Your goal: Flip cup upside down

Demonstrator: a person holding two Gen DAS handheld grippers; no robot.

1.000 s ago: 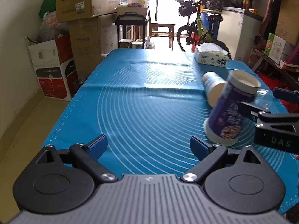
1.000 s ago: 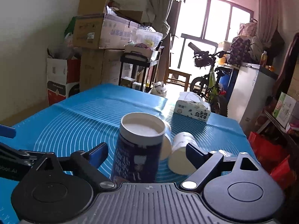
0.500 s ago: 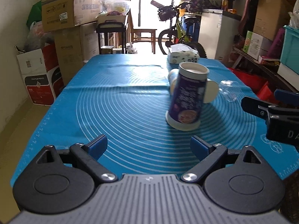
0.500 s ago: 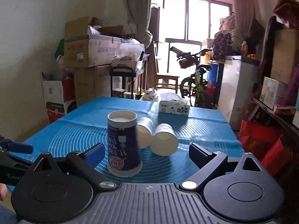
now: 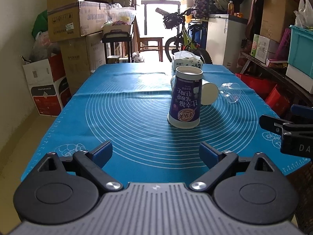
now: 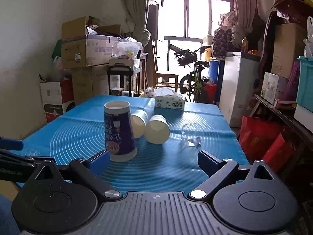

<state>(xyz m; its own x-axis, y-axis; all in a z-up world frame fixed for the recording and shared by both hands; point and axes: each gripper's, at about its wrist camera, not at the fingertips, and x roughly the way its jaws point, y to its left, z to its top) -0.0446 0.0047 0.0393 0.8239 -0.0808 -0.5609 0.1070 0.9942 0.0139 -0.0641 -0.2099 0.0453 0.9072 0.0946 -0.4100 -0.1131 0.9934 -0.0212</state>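
A purple paper cup (image 5: 185,98) stands upside down on the blue mat (image 5: 125,117), its white bottom facing up. It also shows in the right wrist view (image 6: 119,131), just beyond my right gripper's left finger. My left gripper (image 5: 155,150) is open and empty, back from the cup near the mat's front edge. My right gripper (image 6: 152,159) is open and empty, apart from the cup; it shows at the right edge of the left wrist view (image 5: 289,131).
Two white paper cups (image 6: 157,129) (image 6: 138,123) lie on their sides behind the purple cup. A clear plastic cup (image 5: 230,93) lies to the right. A tissue box (image 6: 169,101) sits at the mat's far end. Boxes, a bicycle and shelves surround the table.
The purple cup was tilted by my right gripper's fingers; now it stands free upside down. Both grippers have pulled back from it.
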